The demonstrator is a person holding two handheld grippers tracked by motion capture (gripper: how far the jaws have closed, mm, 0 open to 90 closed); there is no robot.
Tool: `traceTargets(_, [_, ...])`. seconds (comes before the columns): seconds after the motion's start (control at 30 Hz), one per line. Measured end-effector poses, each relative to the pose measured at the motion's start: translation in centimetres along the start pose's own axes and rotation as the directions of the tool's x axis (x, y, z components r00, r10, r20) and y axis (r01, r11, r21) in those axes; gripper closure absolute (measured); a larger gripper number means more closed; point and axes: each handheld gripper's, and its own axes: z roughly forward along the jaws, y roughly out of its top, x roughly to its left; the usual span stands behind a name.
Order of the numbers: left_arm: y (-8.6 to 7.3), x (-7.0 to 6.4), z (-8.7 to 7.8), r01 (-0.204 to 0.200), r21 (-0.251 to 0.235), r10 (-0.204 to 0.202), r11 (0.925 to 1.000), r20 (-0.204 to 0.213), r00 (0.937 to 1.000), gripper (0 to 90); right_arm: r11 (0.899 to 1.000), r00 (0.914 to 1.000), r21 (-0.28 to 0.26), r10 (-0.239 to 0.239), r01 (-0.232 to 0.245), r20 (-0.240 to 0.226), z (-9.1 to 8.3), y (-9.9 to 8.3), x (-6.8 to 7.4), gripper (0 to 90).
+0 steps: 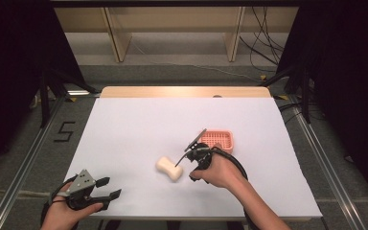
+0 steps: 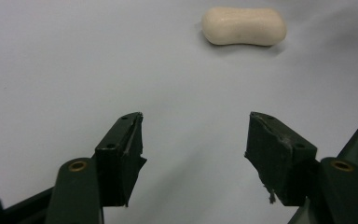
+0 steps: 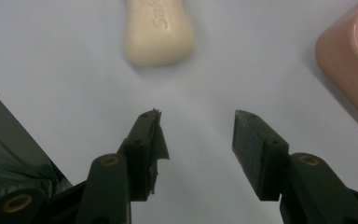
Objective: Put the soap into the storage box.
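The table [image 1: 124, 143], covered edge to edge by a white sheet, takes up the centre of the high view; a strip of bare wood shows along its far edge. On it, right of centre, sits a pink soap dish [image 1: 217, 139] with a slotted floor, empty as far as can be seen. Just nearer the person and to the left of the dish lies the bar of soap [image 1: 169, 168], cream-coloured and waisted like a peanut, flat on the sheet, with raised lettering on its upper face in the right gripper view [image 3: 159, 29].

The right gripper [image 1: 184, 165] is the nearer of the two tools: in the high view its tips stand just beside the right-hand end of the bar, and the right hand [image 1: 219, 173] behind it lies between soap and dish. In its own view the jaws are spread wide and hold nothing; the soap lies straight ahead, slightly left of their midline, its long axis running away from the camera, so that an end faces the opening. The jaws would therefore close across the narrow width, judging from this alignment.

The left gripper [image 1: 106, 188] rests at the near left corner, well apart from the bar, jaws likewise wide and empty. From it the soap [image 2: 244, 26] appears broadside, ahead and to the right.
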Motion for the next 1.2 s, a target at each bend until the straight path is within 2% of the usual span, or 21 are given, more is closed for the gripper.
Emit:
traceTargets(0.03, [0.0,0.0,0.0,0.003,-0.002,-0.003,1.0,-0.004,1.0,35.8,1.0,0.9998,-0.001,-0.017,0.017,-0.005,0.1,0.2,0.0,52.1])
traceTargets(0.07, [0.0,0.0,0.0,0.003,-0.005,-0.003,1.0,-0.005,1.0,35.8,1.0,1.0,0.005,0.002,-0.002,-0.004,0.1,0.3,0.1,52.1])
traceTargets(0.2, [0.0,0.0,0.0,0.002,-0.001,-0.002,1.0,-0.001,1.0,35.8,1.0,1.0,0.009,-0.001,0.001,-0.007,0.3,0.5,0.2,51.9])
traceTargets(0.23, [0.0,0.0,0.0,0.003,0.0,-0.003,1.0,-0.003,1.0,35.8,1.0,0.9998,0.004,-0.015,0.015,-0.01,0.3,0.6,0.1,51.8])
traceTargets(0.27, [-0.1,-0.1,0.1,0.025,-0.012,-0.025,0.9996,-0.002,0.9997,35.7,1.0,1.0,0.008,-0.001,0.001,-0.008,0.3,0.7,0.2,51.8])
traceTargets(0.3, [-0.1,0.0,0.0,0.005,-0.007,-0.005,1.0,-0.005,1.0,35.7,1.0,0.9999,0.012,-0.014,0.014,-0.006,0.5,0.9,0.2,51.7])
traceTargets(0.5, [0.0,0.1,-0.1,0.006,-0.005,-0.006,1.0,-0.007,1.0,35.7,1.0,0.9997,0.013,-0.024,0.025,-0.008,0.7,1.6,0.3,51.7])
traceTargets(0.6, [-0.1,0.1,-0.1,0.005,-0.002,-0.005,1.0,-0.006,1.0,35.7,1.0,0.9999,0.012,-0.013,0.014,-0.007,0.8,2.1,0.5,51.7])
traceTargets(0.8, [0.0,0.1,-0.1,0.008,-0.007,-0.008,0.9999,-0.005,1.0,35.7,0.999,0.9994,0.007,-0.031,0.031,-0.013,1.0,2.7,0.7,51.6])
traceTargets(0.83, [0.0,0.0,-0.1,0.013,-0.004,-0.013,0.9999,-0.013,0.9998,35.7,1.0,0.9997,0.01,-0.02,0.02,-0.012,1.0,2.8,0.9,51.6])
traceTargets(0.87, [0.0,0.1,-0.1,0.013,-0.01,-0.013,0.9999,-0.004,0.9999,35.7,0.999,0.9992,0.007,-0.038,0.038,-0.016,1.1,3.1,0.9,51.5])
traceTargets(0.9, [-0.1,0.1,-0.1,0.015,-0.012,-0.015,0.9998,-0.005,0.9999,35.7,1.0,0.9996,0.005,-0.024,0.024,-0.016,1.2,3.1,1.0,51.5])
traceTargets(0.97, [-0.1,0.1,-0.1,0.014,-0.012,-0.014,0.9998,-0.004,0.9999,35.7,0.999,0.9991,0.008,-0.038,0.038,-0.021,1.3,3.4,1.0,51.4])
traceTargets(1.03, [-0.1,0.1,-0.1,0.015,-0.012,-0.015,0.9998,-0.004,0.9999,35.7,1.0,0.9995,0.006,-0.025,0.025,-0.019,1.4,3.5,1.1,51.3])
traceTargets(1.07, [0.0,0.1,-0.1,0.014,-0.012,-0.014,0.9998,-0.004,0.9999,35.7,0.999,0.9989,0.007,-0.043,0.043,-0.019,1.4,3.6,1.0,51.2])
traceTargets(1.13, [0.0,0.1,-0.1,0.016,-0.012,-0.016,0.9998,-0.005,0.9999,35.7,0.999,0.9993,0.009,-0.031,0.031,-0.021,1.5,3.8,1.2,51.0])
traceTargets(1.17, [0.0,0.1,-0.1,0.014,-0.012,-0.014,0.9998,-0.005,0.9999,35.7,0.999,0.9989,0.005,-0.043,0.043,-0.02,1.6,3.9,1.1,50.9])
traceTargets(1.2, [0.0,0.1,-0.1,0.014,-0.013,-0.014,0.9998,-0.005,0.9999,35.7,1.0,0.9995,0.012,-0.024,0.024,-0.02,1.6,4.0,1.3,50.7])
